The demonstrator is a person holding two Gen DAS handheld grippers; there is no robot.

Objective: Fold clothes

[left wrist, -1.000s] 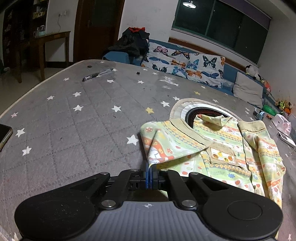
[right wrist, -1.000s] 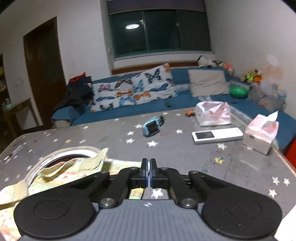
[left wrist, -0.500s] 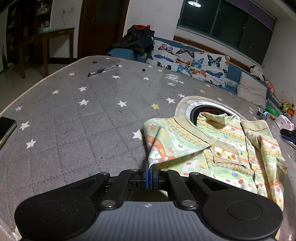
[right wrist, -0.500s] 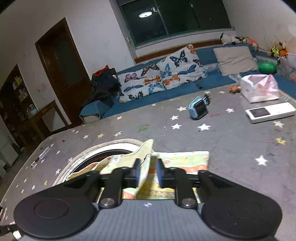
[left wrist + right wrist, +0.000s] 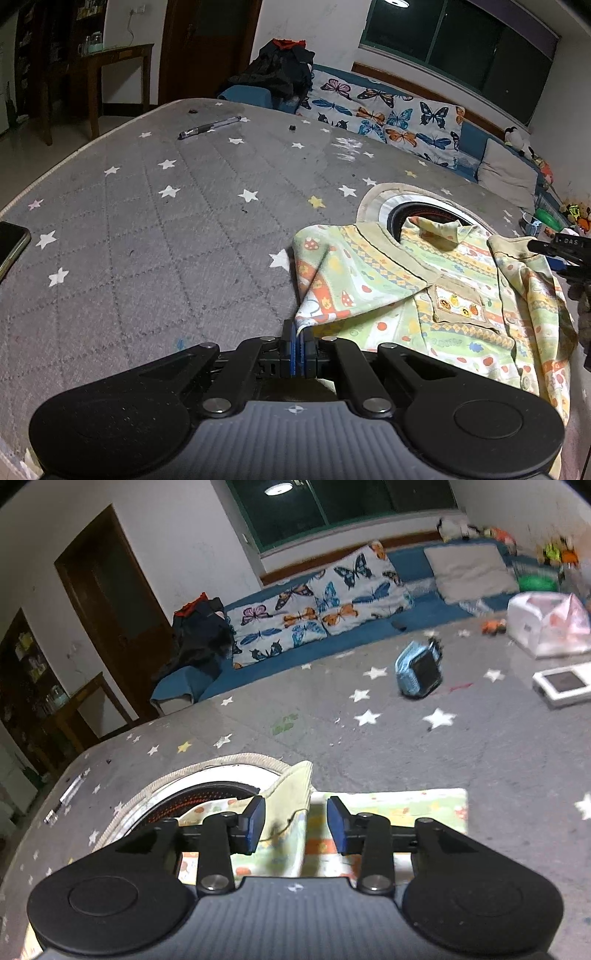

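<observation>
A pale green and yellow patterned child's shirt (image 5: 454, 284) lies on the grey star-print cover, one side folded over its front. My left gripper (image 5: 297, 349) is shut on the near corner of that folded flap, low over the cover. My right gripper (image 5: 297, 823) hovers over the shirt's other side; its jaws are opening. A beige cuff (image 5: 291, 794) of the shirt (image 5: 391, 805) lies loose between them, and the pads do not press on it. In the left wrist view the right gripper (image 5: 559, 251) shows at the right edge.
A round dark opening with a pale rim (image 5: 384, 201) sits in the cover behind the shirt. A pen (image 5: 208, 127) and a phone (image 5: 11, 247) lie to the left. A blue toy (image 5: 419, 670), a white device (image 5: 561, 685) and a tissue pack (image 5: 546, 624) lie to the right.
My right gripper has gone from shut to open and swung left and down over the shirt's cuff. The left gripper has kept its grip and barely moved.
</observation>
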